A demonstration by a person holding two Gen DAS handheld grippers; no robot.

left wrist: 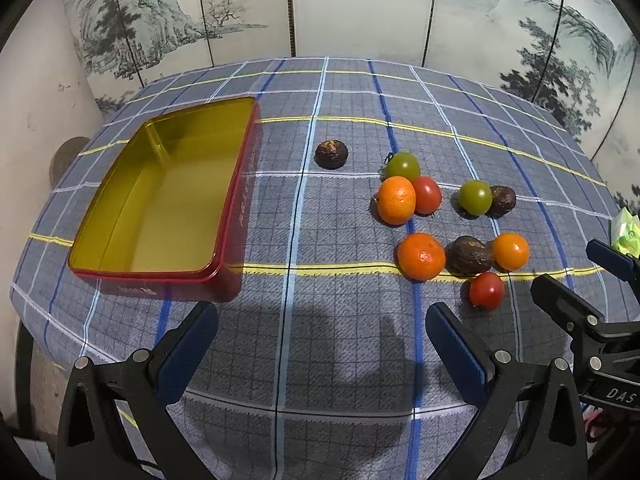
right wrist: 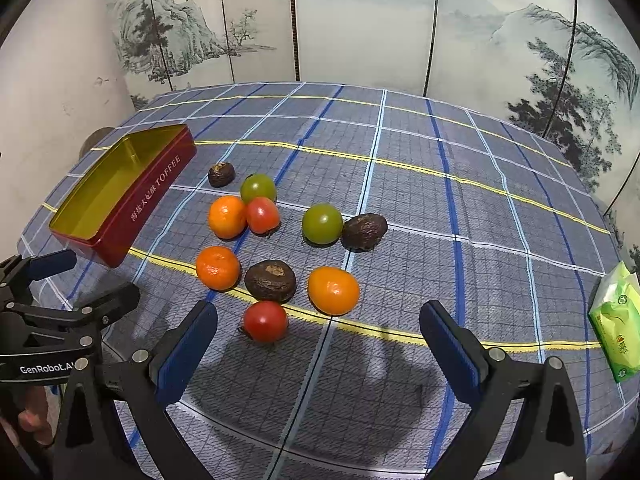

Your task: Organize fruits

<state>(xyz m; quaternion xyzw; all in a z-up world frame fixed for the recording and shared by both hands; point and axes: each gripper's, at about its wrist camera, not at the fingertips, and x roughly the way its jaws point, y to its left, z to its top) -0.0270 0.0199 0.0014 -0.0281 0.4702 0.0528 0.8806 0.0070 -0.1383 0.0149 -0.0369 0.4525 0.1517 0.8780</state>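
Note:
An empty red tin (left wrist: pixel 120 200) (right wrist: pixel 100 188) with a gold inside sits at the table's left. To its right lies a scatter of fruit: three oranges, including one (left wrist: pixel 421 256) (right wrist: pixel 218 268), red tomatoes (left wrist: pixel 486 291) (right wrist: pixel 265 321), green tomatoes (left wrist: pixel 475 197) (right wrist: pixel 322 224) and dark brown wrinkled fruits (left wrist: pixel 331 154) (right wrist: pixel 270 281). My left gripper (left wrist: pixel 320 340) hangs open over bare cloth, short of the tin and fruit. My right gripper (right wrist: pixel 318 340) is open too, just in front of the nearest red tomato, nothing between its fingers. Each gripper shows in the other's view: right (left wrist: pixel 580 280), left (right wrist: pixel 84 280).
A blue plaid cloth (left wrist: pixel 320 208) covers the table. A green tissue pack (right wrist: pixel 614 320) (left wrist: pixel 626 232) lies at the right edge. A painted folding screen (left wrist: pixel 360 8) stands behind the table. A hand (right wrist: pixel 34 416) holds the left gripper's handle.

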